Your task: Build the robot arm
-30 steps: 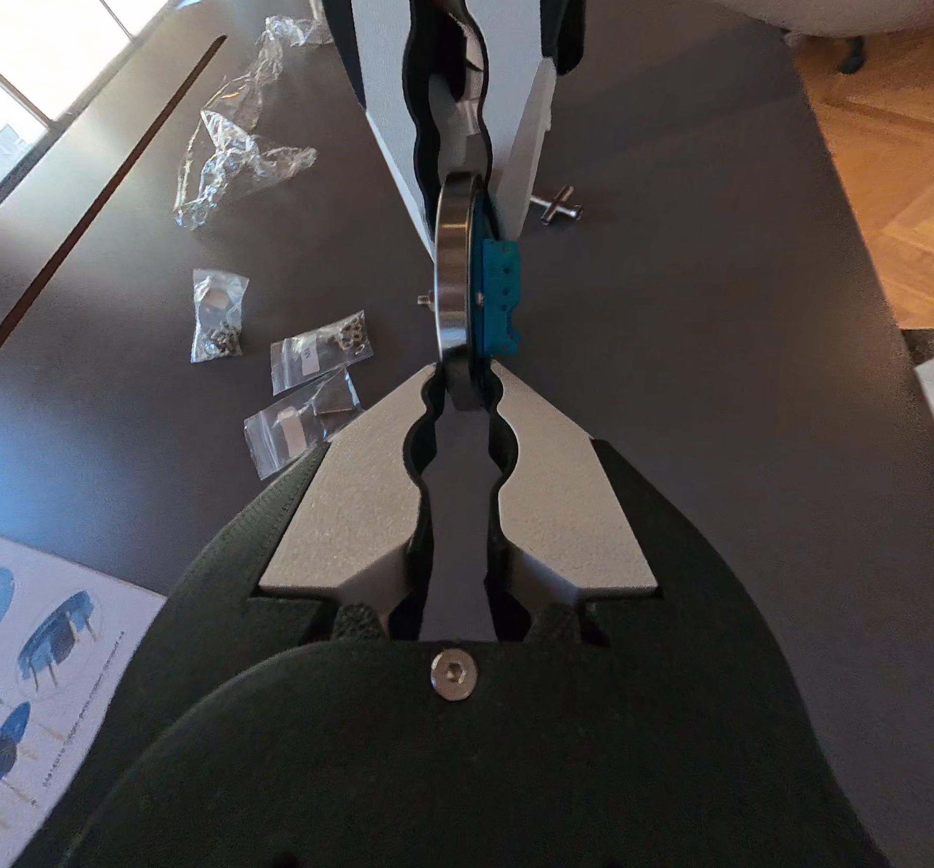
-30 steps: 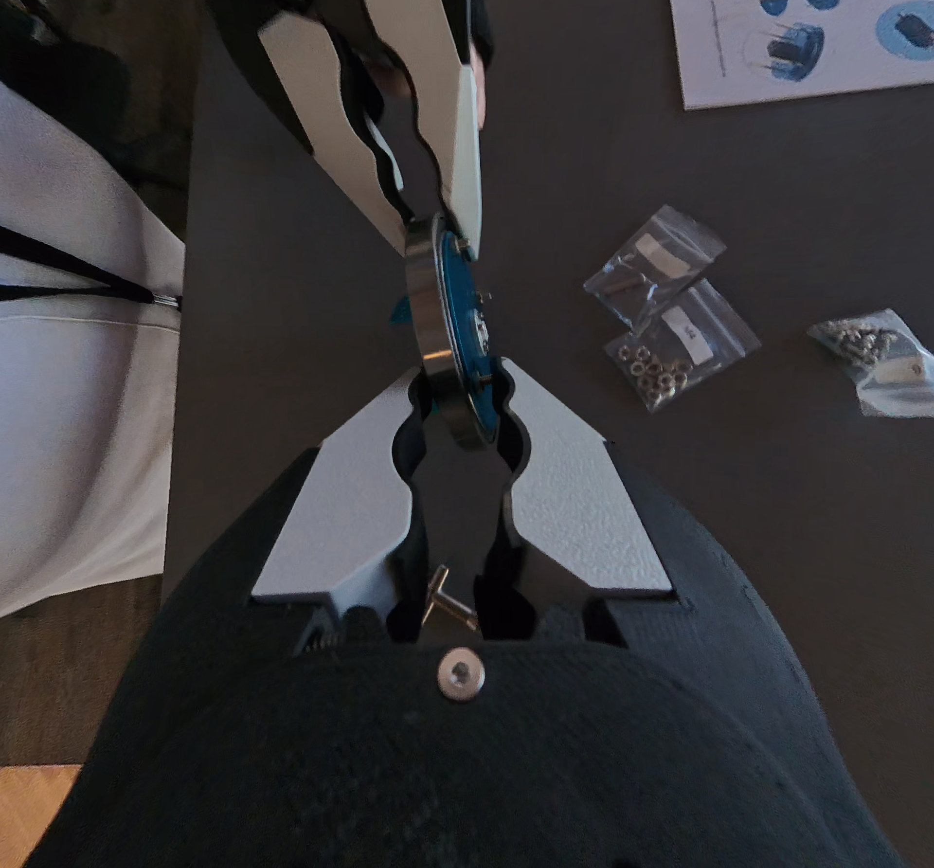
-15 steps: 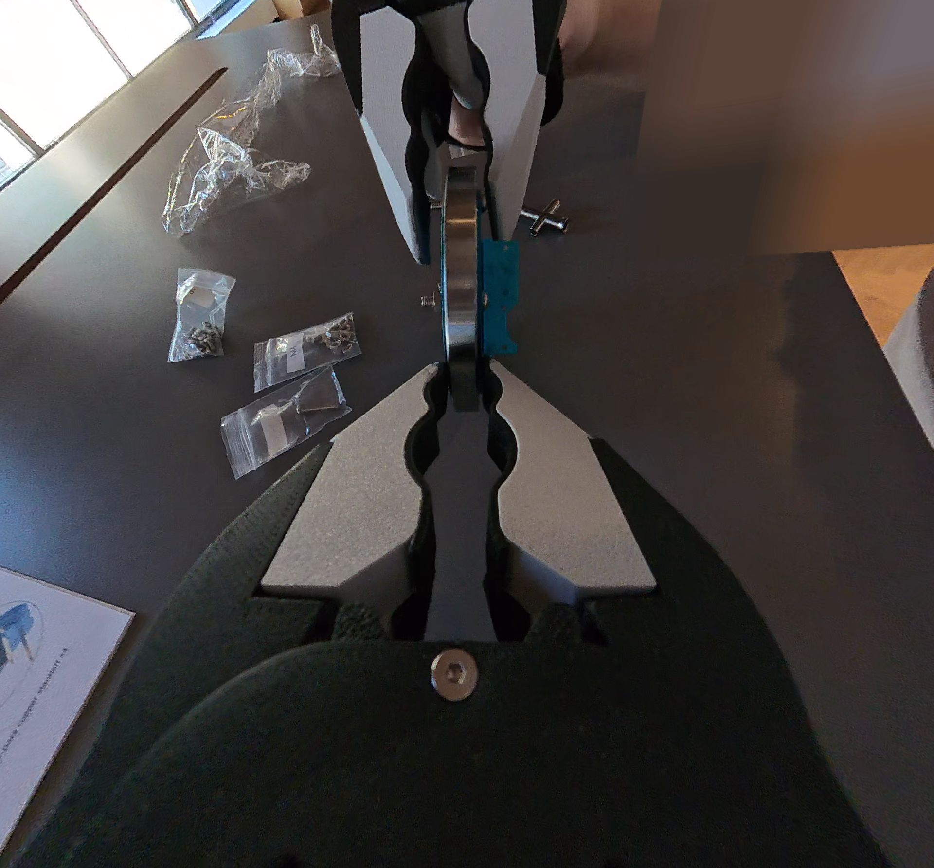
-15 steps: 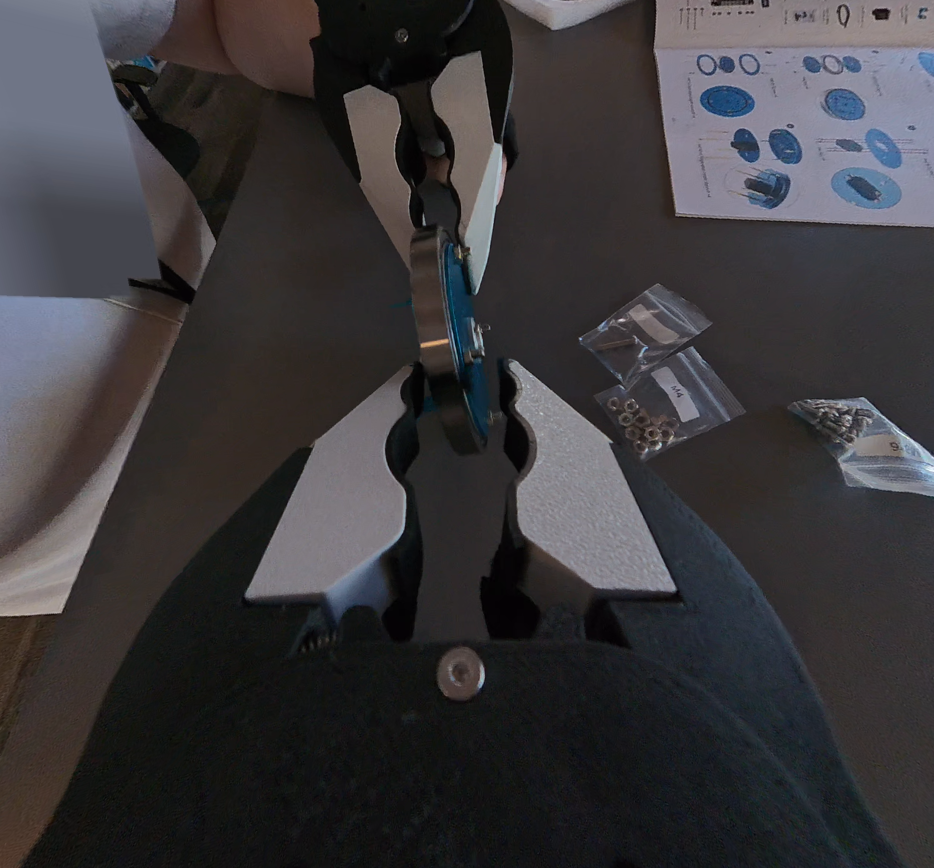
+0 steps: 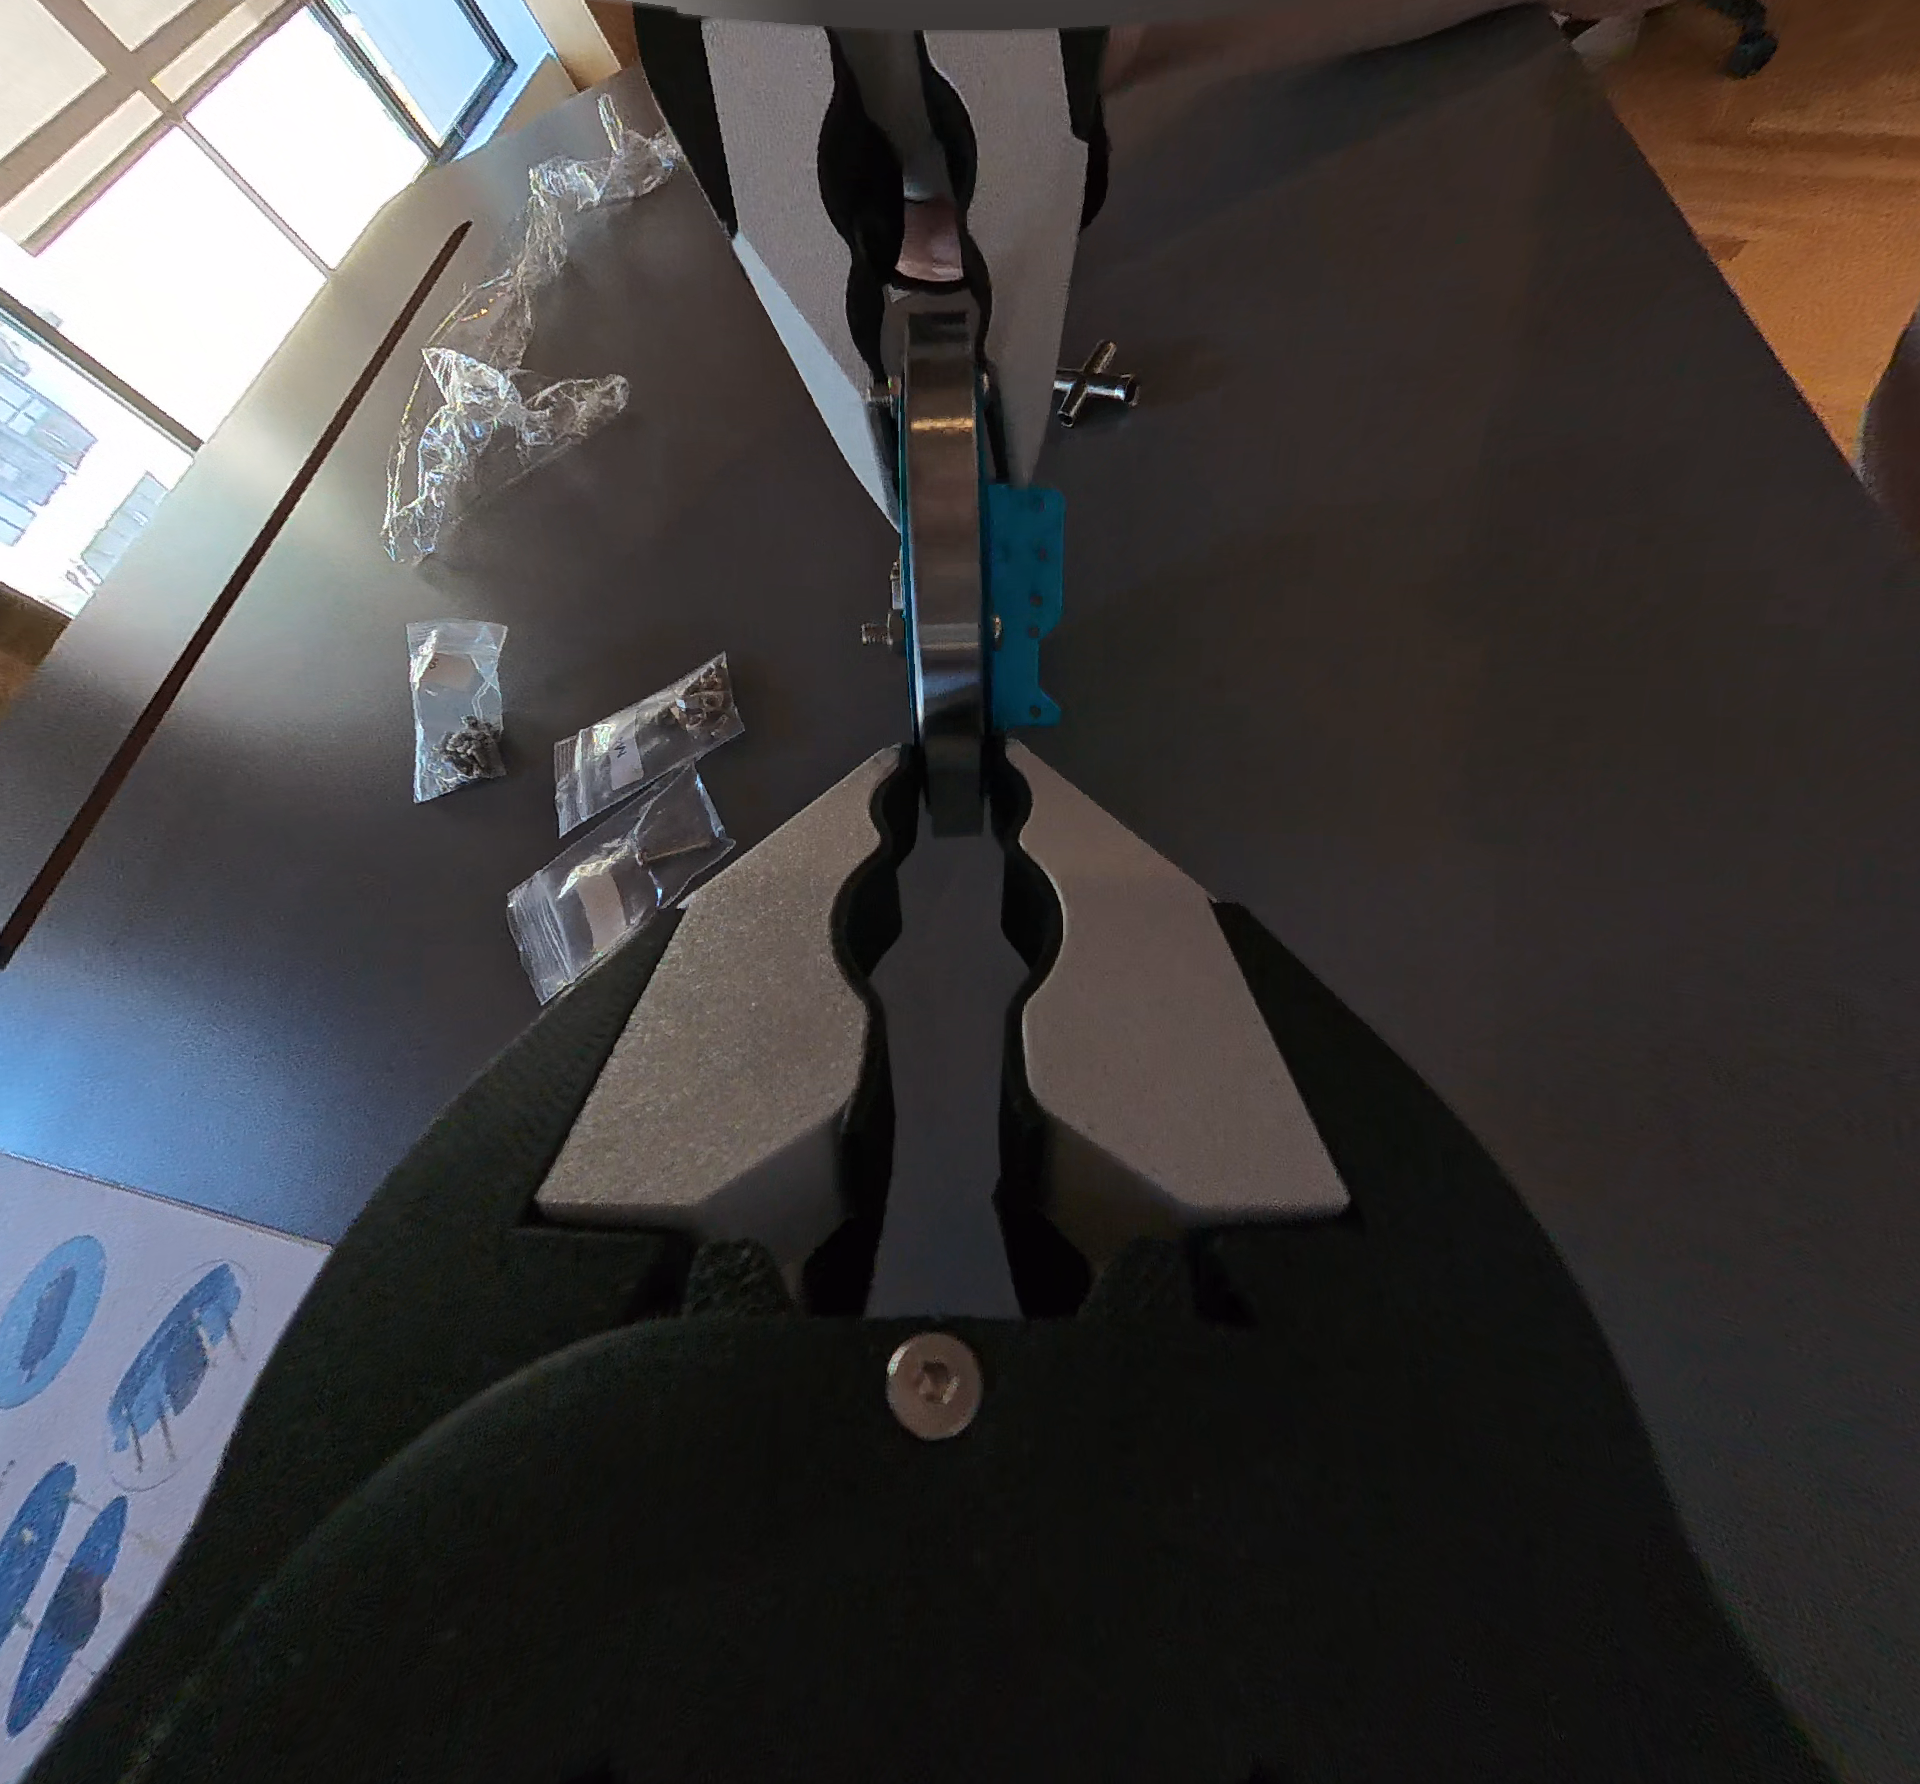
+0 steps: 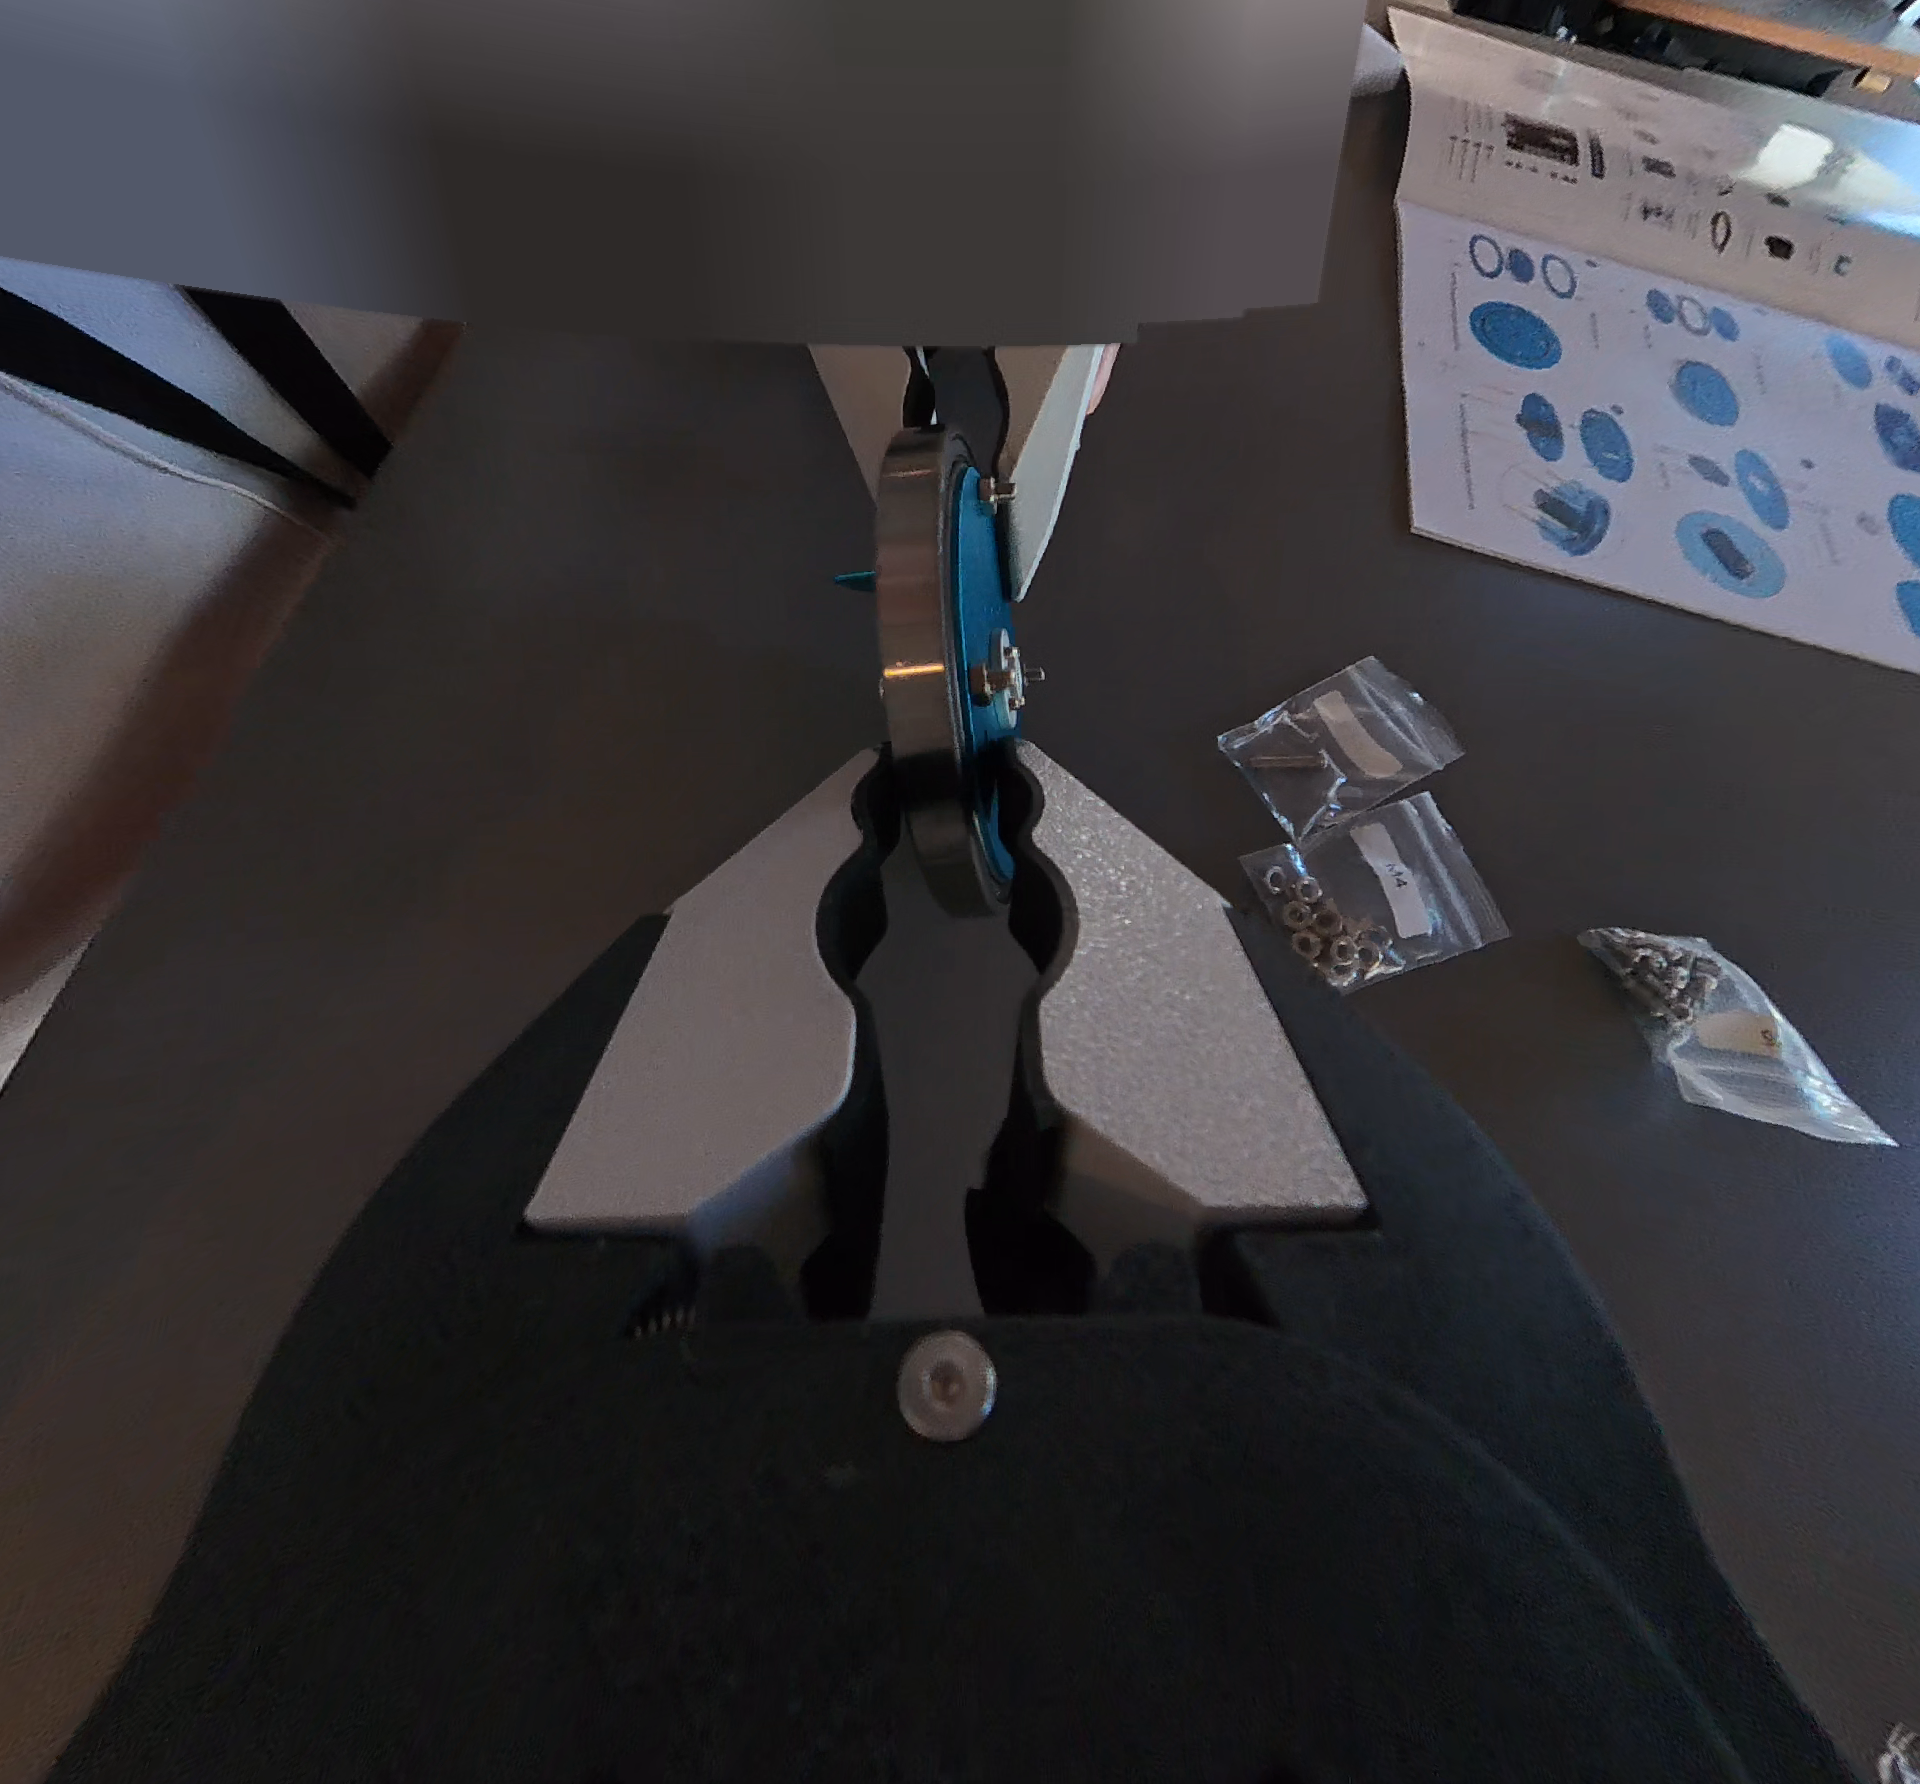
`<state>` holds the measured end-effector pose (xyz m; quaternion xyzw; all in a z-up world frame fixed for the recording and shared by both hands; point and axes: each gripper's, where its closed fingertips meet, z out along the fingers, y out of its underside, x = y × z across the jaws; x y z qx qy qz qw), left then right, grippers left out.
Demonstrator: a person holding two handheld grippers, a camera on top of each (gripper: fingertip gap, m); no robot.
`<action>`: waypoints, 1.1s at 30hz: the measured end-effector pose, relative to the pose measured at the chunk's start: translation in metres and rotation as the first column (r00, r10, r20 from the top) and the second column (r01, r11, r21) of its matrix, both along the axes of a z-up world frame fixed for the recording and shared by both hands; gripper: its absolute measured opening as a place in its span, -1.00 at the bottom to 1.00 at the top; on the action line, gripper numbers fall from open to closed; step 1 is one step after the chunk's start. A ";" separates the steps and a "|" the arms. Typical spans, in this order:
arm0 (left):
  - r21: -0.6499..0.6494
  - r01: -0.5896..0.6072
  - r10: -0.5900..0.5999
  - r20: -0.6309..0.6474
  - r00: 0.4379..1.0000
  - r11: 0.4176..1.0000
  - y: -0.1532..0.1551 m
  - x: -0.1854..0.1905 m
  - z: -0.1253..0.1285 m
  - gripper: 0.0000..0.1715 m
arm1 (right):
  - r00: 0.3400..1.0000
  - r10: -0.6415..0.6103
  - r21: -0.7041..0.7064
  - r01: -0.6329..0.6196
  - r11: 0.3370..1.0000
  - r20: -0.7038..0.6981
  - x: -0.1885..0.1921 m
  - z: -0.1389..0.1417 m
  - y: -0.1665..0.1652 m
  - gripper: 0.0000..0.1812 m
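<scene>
Tongs on both sides grip one disc assembly, held on edge above the bench. The left tongs are narrowed onto the near edge of the disc; the right tongs are narrowed onto the opposite edge. Each view shows the other tongs clamped on the far rim.

Disc: a steel ring with a blue plate fixed to one face. Small screws project from the blue plate. A blue perforated bracket stands out from the other face.

Bench, left wrist view:
- Three small clear bags of hardware lie left of the disc, close together.
- Crumpled clear wrap lies farther off, toward the window.
- A small metal cross wrench lies beyond the disc, right of the far tongs.
- A printed sheet with blue diagrams lies at the near left corner.

Bench, right wrist view:
- The bags lie right of the disc; one holds nuts.
- The open sheet lies beyond the bags, at the right edge.

A fingertip shows between the far tongs' arms.
</scene>
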<state>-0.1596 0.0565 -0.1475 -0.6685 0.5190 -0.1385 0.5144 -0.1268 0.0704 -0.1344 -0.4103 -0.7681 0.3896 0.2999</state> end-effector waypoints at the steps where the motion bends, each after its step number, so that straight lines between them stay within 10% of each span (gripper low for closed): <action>1: 0.004 0.004 -0.004 -0.006 1.000 1.000 0.000 -0.001 -0.001 -0.86 | 1.000 0.000 0.009 0.000 1.000 -0.006 -0.001 0.000 -0.001 -0.80; 15: 0.060 0.063 -0.070 0.124 0.990 0.996 -0.020 -0.002 0.054 -0.66 | 0.997 -0.069 0.027 0.070 0.997 -0.044 -0.017 0.007 -0.007 -0.81; 33: 0.176 0.004 -0.002 -0.013 1.000 0.984 -0.015 0.006 0.036 -0.73 | 0.991 -0.077 0.117 0.090 0.989 -0.111 -0.030 0.011 -0.028 -0.81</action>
